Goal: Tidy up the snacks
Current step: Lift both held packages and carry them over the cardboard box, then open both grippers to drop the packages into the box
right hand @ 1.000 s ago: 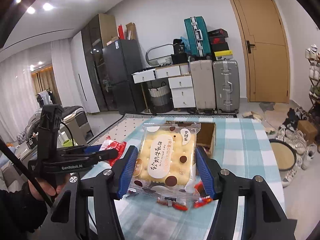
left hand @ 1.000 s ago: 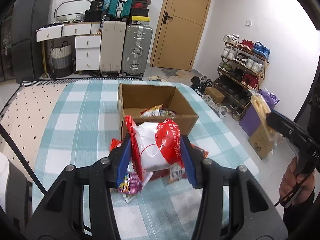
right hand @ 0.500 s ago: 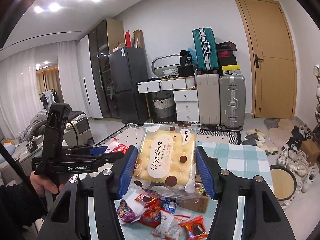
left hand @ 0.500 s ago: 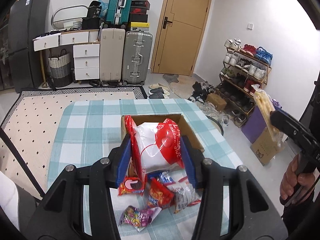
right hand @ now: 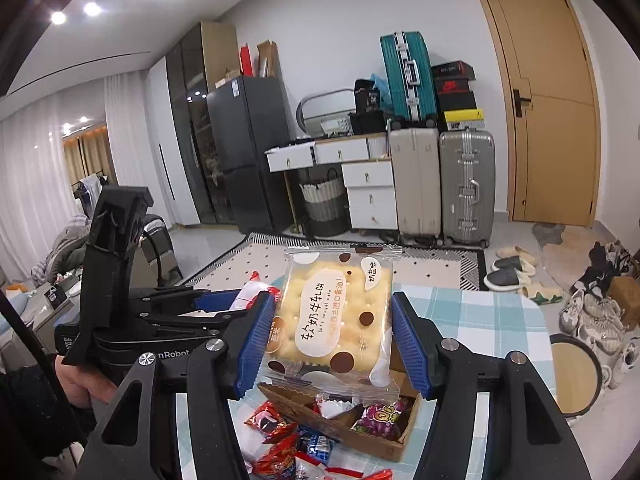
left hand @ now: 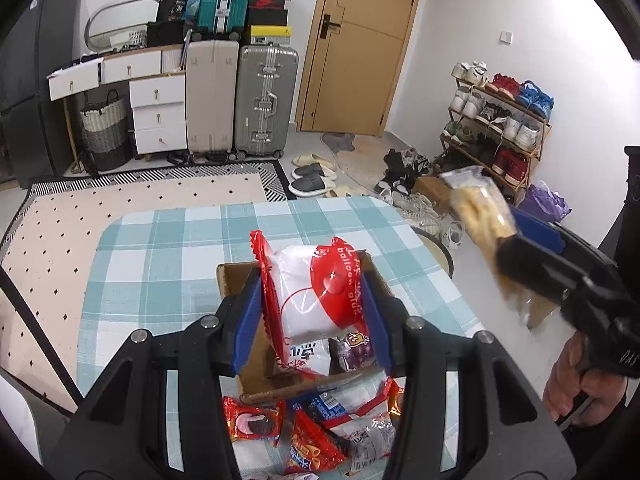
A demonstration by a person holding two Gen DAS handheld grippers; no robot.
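My left gripper (left hand: 312, 304) is shut on a red-and-white snack bag (left hand: 310, 300) and holds it high above the open cardboard box (left hand: 228, 276) on the checked table. My right gripper (right hand: 334, 328) is shut on a yellow cracker packet (right hand: 336, 316) with brown dots, also held above the box (right hand: 344, 436). The box holds a few snack packets. Loose snack packets (left hand: 316, 436) lie on the table in front of the box. The right gripper with its packet (left hand: 480, 216) shows at the right of the left wrist view. The left gripper (right hand: 168, 320) shows at the left of the right wrist view.
The table has a teal-and-white checked cloth (left hand: 160, 256). Beyond it are a dotted rug (left hand: 120, 200), suitcases (left hand: 264, 100), white drawers (left hand: 158, 116), a wooden door (left hand: 360, 48) and a shoe rack (left hand: 500, 120). A round stool (right hand: 572, 376) stands right of the table.
Both grippers have risen and drawn back with their packets still held. The box and the loose snacks now sit lower and nearer in both views.
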